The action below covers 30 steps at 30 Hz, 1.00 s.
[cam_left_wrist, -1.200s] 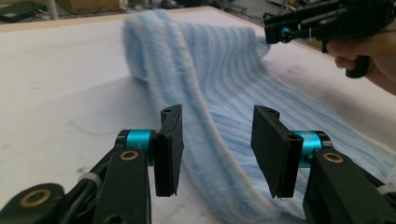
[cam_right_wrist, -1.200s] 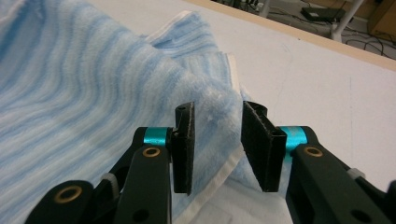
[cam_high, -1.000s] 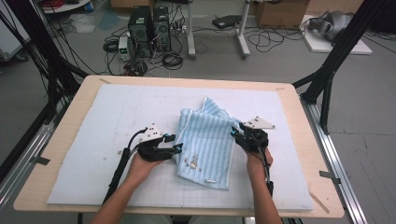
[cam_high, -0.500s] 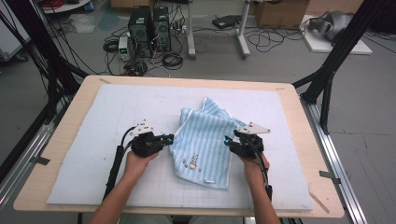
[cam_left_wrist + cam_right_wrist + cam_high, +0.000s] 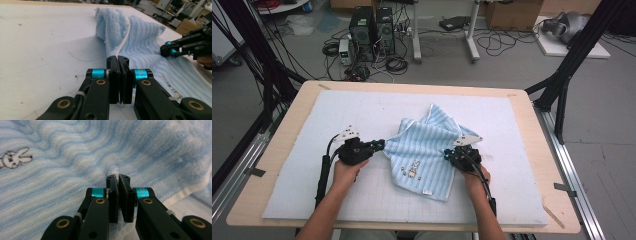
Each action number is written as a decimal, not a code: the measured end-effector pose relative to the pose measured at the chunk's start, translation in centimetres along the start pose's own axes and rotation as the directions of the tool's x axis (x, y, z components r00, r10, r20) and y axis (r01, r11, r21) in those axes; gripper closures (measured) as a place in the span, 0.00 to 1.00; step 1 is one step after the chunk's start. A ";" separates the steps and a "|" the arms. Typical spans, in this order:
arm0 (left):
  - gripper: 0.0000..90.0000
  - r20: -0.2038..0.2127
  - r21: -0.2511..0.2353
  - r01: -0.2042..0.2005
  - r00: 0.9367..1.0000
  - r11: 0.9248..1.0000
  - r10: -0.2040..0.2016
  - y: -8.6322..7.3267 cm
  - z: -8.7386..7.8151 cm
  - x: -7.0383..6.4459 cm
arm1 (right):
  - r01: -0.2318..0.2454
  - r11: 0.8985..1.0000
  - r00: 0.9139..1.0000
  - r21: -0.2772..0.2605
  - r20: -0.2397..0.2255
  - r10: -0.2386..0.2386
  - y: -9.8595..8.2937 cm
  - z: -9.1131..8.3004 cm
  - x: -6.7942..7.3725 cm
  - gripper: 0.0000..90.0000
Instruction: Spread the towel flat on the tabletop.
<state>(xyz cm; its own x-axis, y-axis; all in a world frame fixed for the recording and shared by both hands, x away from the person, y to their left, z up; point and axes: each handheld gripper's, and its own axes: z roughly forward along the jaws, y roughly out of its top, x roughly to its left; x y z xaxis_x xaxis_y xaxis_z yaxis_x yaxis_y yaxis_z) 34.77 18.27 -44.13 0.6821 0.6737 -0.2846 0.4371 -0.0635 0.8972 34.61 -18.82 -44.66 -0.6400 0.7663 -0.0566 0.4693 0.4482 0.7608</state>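
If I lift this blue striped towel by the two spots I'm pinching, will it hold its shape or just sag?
Likely sag: the towel already lies rumpled, with a fold humped up at its far end, so it looks soft and floppy. It probably won't slip: the left tool and right tool have jaws pressed together on fuzzy, ribbed cloth. It looks thin, so probably light.
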 end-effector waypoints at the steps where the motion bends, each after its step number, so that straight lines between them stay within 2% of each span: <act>1: 0.97 0.000 0.000 0.004 1.000 1.000 -0.004 0.0 0.1 0.0 | 0.003 1.000 1.000 -0.004 0.021 -0.003 0.2 0.0 0.0 0.97; 5: 0.97 -0.016 -0.017 0.009 1.000 1.000 -0.009 -0.1 0.8 0.1 | 0.020 0.999 0.994 -0.029 0.112 -0.016 1.1 0.0 -0.3 0.97; 6: 0.97 -0.023 -0.016 0.011 1.000 1.000 -0.011 -0.2 1.0 0.0 | 0.027 0.999 0.989 -0.031 0.149 -0.022 1.4 0.0 -0.4 0.97; 7: 0.97 -0.034 -0.014 0.012 0.999 1.000 -0.012 -0.2 1.3 0.0 | 0.028 0.999 0.986 -0.031 0.165 -0.023 1.6 0.0 -0.4 0.97; 11: 0.96 -0.071 -0.009 0.025 0.997 1.000 -0.026 -0.2 2.2 0.1 | 0.064 0.998 0.968 -0.017 0.243 -0.058 2.5 0.6 -0.7 0.97; 13: 0.95 -0.115 -0.012 0.024 0.993 1.000 -0.025 -0.1 2.2 0.1 | 0.069 0.998 0.956 0.006 0.286 -0.068 2.7 0.8 -0.7 0.97; 14: 0.89 -0.129 -0.014 0.058 0.990 0.998 -0.060 -0.1 2.2 0.4 | 0.063 0.998 0.950 0.014 0.305 -0.064 2.7 1.0 -0.9 0.96; 15: 0.82 -0.126 -0.014 0.078 0.989 0.997 -0.079 -0.1 2.0 0.7 | 0.046 0.999 0.950 0.016 0.307 -0.049 2.5 1.1 -1.3 0.96; 16: 0.79 -0.129 -0.007 0.078 0.989 0.997 -0.078 -0.1 2.0 0.7 | 0.022 1.000 0.955 0.013 0.294 -0.024 2.4 1.1 -1.6 0.96; 18: 0.73 -0.125 0.019 0.057 0.991 0.998 -0.054 -0.1 1.8 0.6 | 0.012 1.000 0.958 0.005 0.287 -0.013 2.3 0.9 -1.7 0.92; 19: 0.69 -0.120 0.030 0.056 0.991 0.998 -0.052 -0.1 1.7 0.5 | 0.020 1.000 0.956 -0.004 0.292 -0.018 2.4 0.8 -1.7 0.89; 20: 0.64 -0.102 0.032 0.055 0.993 0.998 -0.052 0.0 1.6 0.3 | 0.017 1.000 0.957 -0.013 0.290 -0.013 2.4 0.6 -1.7 0.87; 24: 0.62 -0.074 0.045 -0.004 0.997 0.999 0.008 -0.1 0.8 -0.8 | 0.016 0.999 0.962 -0.041 0.272 -0.005 2.3 -0.2 -1.8 0.80; 26: 0.62 -0.068 0.063 -0.037 0.997 0.997 0.041 -0.2 0.5 -1.3 | 0.019 0.998 0.965 -0.059 0.261 -0.003 2.1 -0.7 -1.8 0.78; 27: 0.62 -0.063 0.072 -0.065 0.996 0.995 0.070 -0.2 0.3 -1.7 | 0.017 0.998 0.965 -0.065 0.262 0.001 2.1 -1.0 -1.8 0.77; 30: 0.63 -0.044 0.061 -0.085 0.995 0.995 0.088 -0.4 0.0 -2.3 | 0.006 0.996 0.967 -0.091 0.253 0.017 1.7 -1.8 -1.9 0.74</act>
<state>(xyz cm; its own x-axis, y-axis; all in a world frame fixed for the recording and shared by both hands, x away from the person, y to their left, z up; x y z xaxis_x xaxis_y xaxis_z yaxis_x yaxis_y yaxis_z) 33.06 16.77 -43.85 0.6912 0.6974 -0.1895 0.4123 -0.1652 0.8959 35.52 -20.30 -42.08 -0.4574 0.8652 -0.2055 0.4082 0.4096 0.8159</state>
